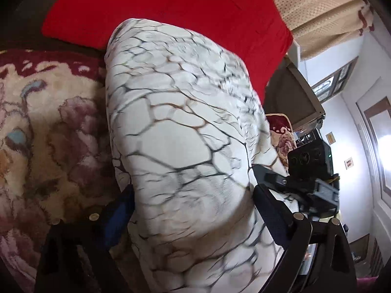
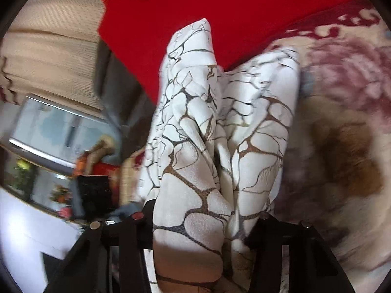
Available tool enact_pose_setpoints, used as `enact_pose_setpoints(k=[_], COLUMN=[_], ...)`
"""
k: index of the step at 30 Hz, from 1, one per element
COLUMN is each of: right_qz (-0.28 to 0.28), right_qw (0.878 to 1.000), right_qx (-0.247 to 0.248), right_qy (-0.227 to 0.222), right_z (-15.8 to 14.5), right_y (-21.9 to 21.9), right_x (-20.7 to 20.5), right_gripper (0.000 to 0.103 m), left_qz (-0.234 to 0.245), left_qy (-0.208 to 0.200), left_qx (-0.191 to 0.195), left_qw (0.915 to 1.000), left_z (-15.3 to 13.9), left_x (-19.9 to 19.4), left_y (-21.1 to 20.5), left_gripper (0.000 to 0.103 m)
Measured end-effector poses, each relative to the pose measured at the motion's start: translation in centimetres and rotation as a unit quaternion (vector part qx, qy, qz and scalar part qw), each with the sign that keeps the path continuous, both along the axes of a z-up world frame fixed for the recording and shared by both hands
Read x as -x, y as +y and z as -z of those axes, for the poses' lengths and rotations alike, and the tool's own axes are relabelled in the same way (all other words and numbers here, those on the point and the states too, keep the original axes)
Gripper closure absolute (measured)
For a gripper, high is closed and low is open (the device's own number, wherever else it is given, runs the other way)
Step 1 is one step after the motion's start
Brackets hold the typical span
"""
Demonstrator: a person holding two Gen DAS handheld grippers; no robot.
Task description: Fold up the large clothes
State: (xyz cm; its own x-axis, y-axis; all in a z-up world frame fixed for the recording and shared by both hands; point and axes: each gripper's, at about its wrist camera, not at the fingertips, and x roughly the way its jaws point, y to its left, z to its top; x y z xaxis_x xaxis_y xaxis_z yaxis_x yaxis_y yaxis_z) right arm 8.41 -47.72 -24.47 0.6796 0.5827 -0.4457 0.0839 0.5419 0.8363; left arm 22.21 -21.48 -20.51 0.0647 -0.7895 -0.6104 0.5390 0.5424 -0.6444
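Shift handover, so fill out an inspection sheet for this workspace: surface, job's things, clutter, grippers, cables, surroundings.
Surface: floral blanket with a red cloth behind it.
Job's things: white crackle-print garment, bunched in folds, not flat.
Clutter: nothing seen.
Grippers: left gripper wide apart around the garment; right gripper has garment folds between its fingers, grip unclear.
Cables: nothing seen.
Surroundings: beige curtain, white wall, framed mirror.

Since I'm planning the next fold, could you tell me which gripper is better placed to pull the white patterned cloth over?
Right, probably: the right gripper has bunched white patterned cloth between narrowed jaws, while the left gripper stands wide around a bulky fold.
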Motion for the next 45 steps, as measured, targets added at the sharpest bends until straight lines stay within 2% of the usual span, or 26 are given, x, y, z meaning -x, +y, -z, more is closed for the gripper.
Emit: enact_pose_setpoints(k=[4, 6, 11, 13, 15, 17, 19, 20, 21, 22, 23, 24, 27, 30, 32, 35, 38, 40, 42, 43, 45], right_qz=[-0.017, -0.027, -0.065, -0.073, -0.072, -0.066, -0.047, -0.037, -0.017, 0.000, 0.009, 0.012, 0.009, 0.010, 0.013, 0.022, 0.035, 0.029, 0.016, 0.007, -0.010], right_qw=[1.000, 0.999, 0.993, 0.991, 0.989, 0.990, 0.994, 0.995, 0.994, 0.991, 0.987, 0.988, 0.998, 0.998, 0.997, 0.992, 0.976, 0.966, 0.955, 0.952, 0.947], right_qx=[-0.014, -0.024, -0.069, -0.061, -0.074, -0.084, -0.093, -0.095, -0.102, -0.125, -0.150, -0.147, -0.046, 0.014, 0.050, 0.116, 0.213, 0.255, 0.294, 0.301, 0.299], right_qy=[-0.020, -0.033, -0.073, -0.099, -0.108, -0.089, -0.022, 0.015, 0.042, 0.050, 0.048, 0.044, 0.044, 0.057, 0.058, 0.055, 0.038, 0.014, 0.034, 0.060, 0.117], right_z=[-1.8, -2.7, -4.0, -4.7, -4.3, -2.6, 1.2, 3.2, 5.4, 6.9, 7.7, 7.5, 5.0, 3.3, 2.3, -0.1, -3.0, -4.8, -4.4, -3.2, 0.6], right_y=[2.0, 3.0, 5.8, 6.9, 7.0, 6.6, 5.5, 5.0, 3.9, 3.0, 2.4, 2.3, 3.2, 3.9, 4.1, 4.2, 5.7, 6.6, 7.9, 8.1, 8.3], right_x=[-0.3, -0.4, -1.4, -1.5, -1.7, -2.1, -2.7, -2.9, -2.7, -2.4, -2.0, -1.7, -1.4, -1.4, -0.9, 1.0, 3.1, 4.0, 4.3, 4.1, 3.1], right_gripper=[0.055, 0.055, 0.055, 0.056, 0.056, 0.056, 0.055, 0.055, 0.053, 0.051, 0.051, 0.048, 0.037, 0.034, 0.033, 0.033, 0.033, 0.035, 0.036, 0.036, 0.036], left_qz=[-0.007, -0.020, -0.065, -0.070, -0.067, -0.063, -0.059, -0.065, -0.056, -0.050, -0.048, -0.045, -0.051, -0.086, -0.115, -0.136, -0.145, -0.152, -0.152, -0.152, -0.146], left_qy=[-0.007, -0.030, -0.116, -0.142, -0.155, -0.129, -0.095, -0.094, -0.102, -0.120, -0.132, -0.139, -0.135, -0.128, -0.129, -0.145, -0.171, -0.191, -0.211, -0.212, -0.205], left_qx=[0.021, 0.014, -0.015, -0.033, -0.071, -0.115, -0.171, -0.195, -0.192, -0.199, -0.197, -0.190, -0.172, -0.161, -0.165, -0.208, -0.240, -0.256, -0.283, -0.290, -0.296], left_qw=[0.9997, 0.9992, 0.9910, 0.9868, 0.9831, 0.9829, 0.9789, 0.9741, 0.9744, 0.9713, 0.9704, 0.9708, 0.9745, 0.9748, 0.9711, 0.9577, 0.9445, 0.9353, 0.9234, 0.9207, 0.9213], left_z=[-1.6, -2.8, -8.0, -8.8, -8.1, -5.7, -1.9, -0.5, -0.3, -0.7, -1.1, -1.5, -1.9, -2.5, -2.0, -1.2, -0.6, -0.3, 0.2, 0.4, 0.5], left_x=[0.3, 1.2, 3.9, 4.5, 4.8, 4.0, 2.8, 2.5, 2.8, 3.3, 3.7, 4.0, 4.4, 4.9, 5.7, 7.6, 9.5, 10.5, 11.2, 11.2, 11.4], left_y=[1.4, 2.5, 6.2, 6.5, 5.7, 4.7, 3.1, 2.5, 2.1, 1.7, 1.5, 1.5, 2.7, 4.7, 6.0, 6.3, 5.4, 4.5, 3.9, 3.8, 3.6], left_gripper=[0.012, 0.012, 0.012, 0.012, 0.012, 0.012, 0.012, 0.012, 0.012, 0.012, 0.012, 0.012, 0.012, 0.012, 0.012, 0.012, 0.012, 0.012, 0.012, 0.012, 0.012])
